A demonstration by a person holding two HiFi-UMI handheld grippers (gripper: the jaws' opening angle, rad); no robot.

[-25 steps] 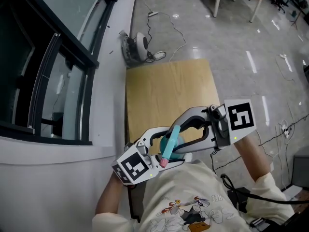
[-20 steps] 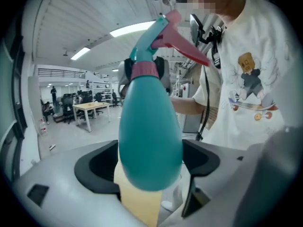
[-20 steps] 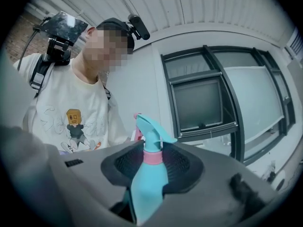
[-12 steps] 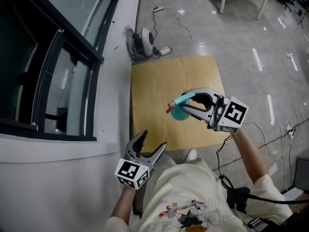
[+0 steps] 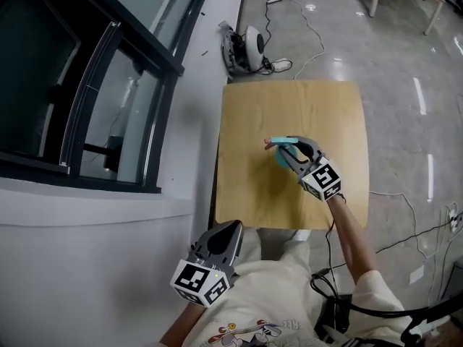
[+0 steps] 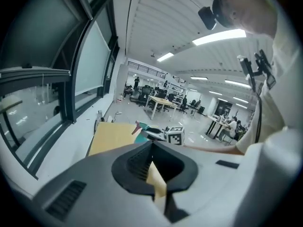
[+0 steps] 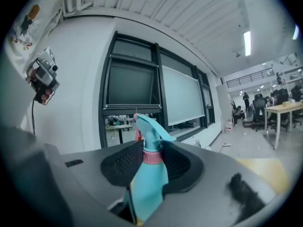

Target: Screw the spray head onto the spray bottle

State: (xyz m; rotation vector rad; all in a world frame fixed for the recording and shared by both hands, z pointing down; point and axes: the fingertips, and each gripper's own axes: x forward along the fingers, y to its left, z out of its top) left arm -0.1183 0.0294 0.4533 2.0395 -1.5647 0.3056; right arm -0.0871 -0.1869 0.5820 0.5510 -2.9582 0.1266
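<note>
right tool (image 5: 287, 148) gripping teal spray bottle (image 7: 148, 178), spray head (image 7: 150, 126) attached, left tool (image 5: 232, 228) closed, empty

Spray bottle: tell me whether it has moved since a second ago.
Yes. The spray bottle, gripped by the right gripper, has gone from the near edge of the wooden table, by the person's chest, out over its middle.

Bright, even indoor light from ceiling strips (image 6: 220, 36); glare streaks on floor (image 5: 423, 92). Both gripper views: fisheye warp w/ dark corners, nearest parts blurry.
</note>
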